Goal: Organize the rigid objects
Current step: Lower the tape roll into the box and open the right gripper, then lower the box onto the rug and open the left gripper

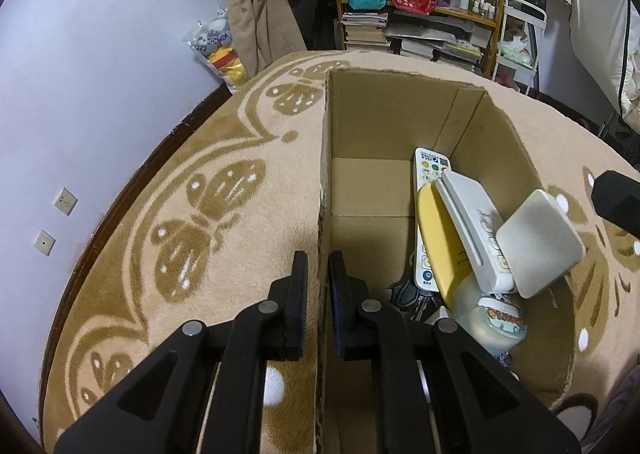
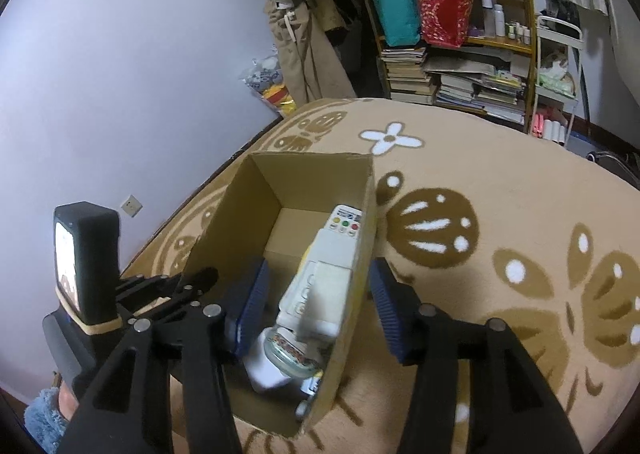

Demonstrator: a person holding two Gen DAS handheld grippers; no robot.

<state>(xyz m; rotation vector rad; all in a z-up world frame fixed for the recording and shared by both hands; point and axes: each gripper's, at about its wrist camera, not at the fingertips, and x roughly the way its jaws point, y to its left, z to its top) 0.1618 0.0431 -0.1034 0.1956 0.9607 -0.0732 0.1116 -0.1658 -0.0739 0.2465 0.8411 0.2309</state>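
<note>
Left gripper (image 1: 318, 286): pinched onto the near left wall of the cardboard box (image 1: 326, 141), one finger outside over the rug, the other inside, pads pressed to the cardboard
Right gripper (image 2: 316, 310): spread, jaws apart and gripping nothing; left finger inside the box, right finger outside over the rug, the box's right wall standing between them
Cardboard box: open-topped, standing on the beige rug (image 1: 240, 221) with brown butterfly and flower patterns
Box contents: gathered along the right wall, left part of the floor bare cardboard
White remote (image 1: 430, 169): long, coloured buttons at the far end, lying lengthwise beside the right wall
Yellow disc (image 1: 440, 230): tilted on edge, leaning over the remote
White power strip (image 1: 472, 230): slanted across the disc
Square white block (image 1: 540, 242): rounded corners, tilted, resting on the power strip's near end and against the right wall
Glass jar (image 1: 492, 322): below the strip, patterned band round its top, in the near right corner
Dark items (image 1: 404, 294): beside the jar, too hidden to tell apart
Background: lilac wall, shelf (image 2: 460, 49) with stacked books, teal and red bags
</note>
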